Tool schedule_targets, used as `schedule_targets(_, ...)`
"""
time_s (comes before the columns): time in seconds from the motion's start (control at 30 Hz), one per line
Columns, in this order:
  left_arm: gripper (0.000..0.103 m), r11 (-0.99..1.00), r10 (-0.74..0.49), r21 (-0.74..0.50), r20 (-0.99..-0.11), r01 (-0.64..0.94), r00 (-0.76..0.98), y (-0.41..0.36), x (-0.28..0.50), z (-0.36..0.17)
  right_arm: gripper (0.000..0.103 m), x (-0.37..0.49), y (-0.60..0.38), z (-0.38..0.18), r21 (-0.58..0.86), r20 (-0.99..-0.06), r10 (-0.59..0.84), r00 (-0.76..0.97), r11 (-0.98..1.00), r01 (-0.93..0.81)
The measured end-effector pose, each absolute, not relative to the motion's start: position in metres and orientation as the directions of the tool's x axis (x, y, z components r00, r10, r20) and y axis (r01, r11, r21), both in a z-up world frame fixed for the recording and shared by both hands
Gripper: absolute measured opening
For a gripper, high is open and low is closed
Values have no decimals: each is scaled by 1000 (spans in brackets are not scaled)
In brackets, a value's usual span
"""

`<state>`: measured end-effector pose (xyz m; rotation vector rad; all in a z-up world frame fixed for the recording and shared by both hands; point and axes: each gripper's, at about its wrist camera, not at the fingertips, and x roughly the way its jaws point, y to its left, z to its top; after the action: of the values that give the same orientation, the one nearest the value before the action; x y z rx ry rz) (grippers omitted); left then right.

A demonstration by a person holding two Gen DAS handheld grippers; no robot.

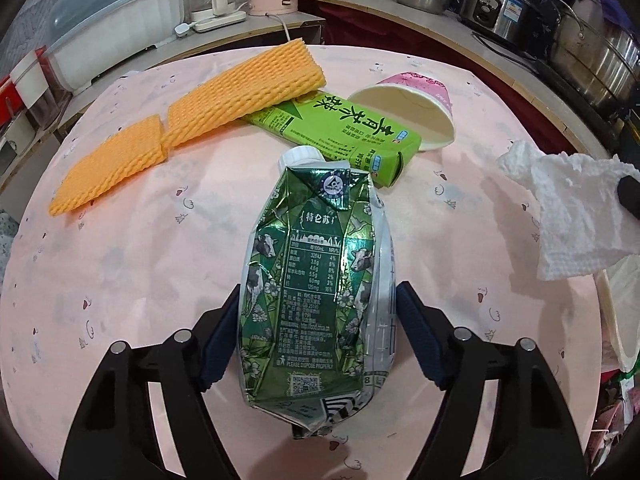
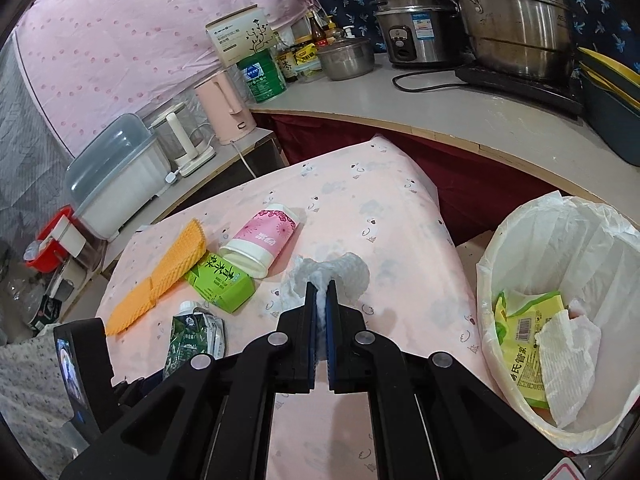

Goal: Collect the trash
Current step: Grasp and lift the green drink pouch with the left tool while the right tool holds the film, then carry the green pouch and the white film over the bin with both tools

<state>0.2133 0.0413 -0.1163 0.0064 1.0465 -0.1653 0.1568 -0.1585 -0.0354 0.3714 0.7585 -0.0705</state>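
Note:
A crumpled green milk carton with a white cap lies on the pink tablecloth. My left gripper straddles it, a blue pad close at each side and no squeeze showing, so it is open. Behind the carton lie a light-green tea box, a tipped pink paper cup and orange foam netting. My right gripper is shut on a white paper towel, held above the table left of a white-lined trash bin. The carton also shows at that view's lower left.
The bin holds a yellow-green wrapper and a white tissue. Behind the table a counter carries steel pots, a rice cooker, a pink kettle and a lidded plastic box.

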Motion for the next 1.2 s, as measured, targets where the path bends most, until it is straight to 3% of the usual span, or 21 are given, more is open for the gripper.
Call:
schedule_targets(0.7,68,965,-217,-84,-783,247,583,-13,177,-48,4,109,-206,-5,334,-621,15,784,910,247)
schedule_targets(0.77,63,959,-231,-83,-777,269,585,-23,172,-43,4,103,-214,-2,337,-616,4,788,905,259)
schedule_targets(0.83,22,954,-241,-79,-780,290,577,-33,169,-40,4,95,-222,-1,341,-611,-9,792,900,273)
schedule_targets(1.2,19,936,-263,-63,-780,347,567,-66,157,-39,4,62,-260,-2,360,-602,-66,796,867,344)
